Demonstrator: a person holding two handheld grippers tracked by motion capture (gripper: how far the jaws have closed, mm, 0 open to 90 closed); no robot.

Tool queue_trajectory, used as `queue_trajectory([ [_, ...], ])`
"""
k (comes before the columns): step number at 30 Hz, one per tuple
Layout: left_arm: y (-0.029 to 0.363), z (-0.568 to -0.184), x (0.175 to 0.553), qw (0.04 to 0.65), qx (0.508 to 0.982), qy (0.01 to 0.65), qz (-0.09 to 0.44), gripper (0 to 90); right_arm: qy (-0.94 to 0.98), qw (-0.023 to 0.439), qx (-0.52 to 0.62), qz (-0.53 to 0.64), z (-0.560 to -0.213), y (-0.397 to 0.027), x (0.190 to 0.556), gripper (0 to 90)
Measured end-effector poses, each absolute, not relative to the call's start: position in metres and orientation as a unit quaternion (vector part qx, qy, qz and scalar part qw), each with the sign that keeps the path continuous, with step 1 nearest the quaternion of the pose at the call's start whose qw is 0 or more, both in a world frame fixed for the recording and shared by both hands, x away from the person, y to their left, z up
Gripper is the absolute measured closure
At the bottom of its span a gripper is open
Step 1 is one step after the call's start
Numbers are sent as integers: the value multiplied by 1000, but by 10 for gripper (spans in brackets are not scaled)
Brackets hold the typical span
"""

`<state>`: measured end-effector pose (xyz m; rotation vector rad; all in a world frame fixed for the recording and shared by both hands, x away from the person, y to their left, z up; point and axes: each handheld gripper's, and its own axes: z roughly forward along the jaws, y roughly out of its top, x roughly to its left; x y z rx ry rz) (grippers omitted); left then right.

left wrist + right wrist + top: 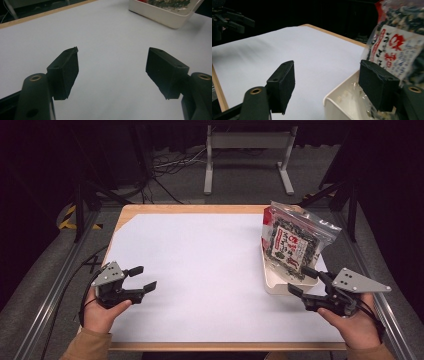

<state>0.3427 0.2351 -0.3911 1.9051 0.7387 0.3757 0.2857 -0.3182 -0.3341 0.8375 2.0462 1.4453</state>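
A clear zip bag of dark dried food with a red and white label (292,240) leans upright in a shallow white tray (274,285) at the table's right side. My right gripper (303,280) hovers at the tray's near end, jaws open, one jaw over the tray's corner and nothing between them. In the right gripper view the bag (398,47) rises just past the right jaw and the tray's rim (337,96) lies below. My left gripper (142,277) is open over the white sheet at the near left. The tray (162,17) shows far off in the left gripper view.
A white sheet (200,270) covers the wooden table (195,208). Metal rails run along both sides. Beyond the far edge stand a white frame stand (247,150) and cables on the floor. The left gripper (227,21) is seen far off in the right gripper view.
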Motion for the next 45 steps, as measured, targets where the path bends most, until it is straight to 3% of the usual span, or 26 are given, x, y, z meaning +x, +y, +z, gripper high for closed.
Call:
queue_trajectory([
  [27, 234, -400, 330, 527, 795, 272, 128, 269, 773, 188, 269, 542, -394, -254, 317, 302],
  [45, 234, -410, 331, 533, 792, 275, 112, 266, 792, 185, 249, 525, -427, -231, 317, 304],
])
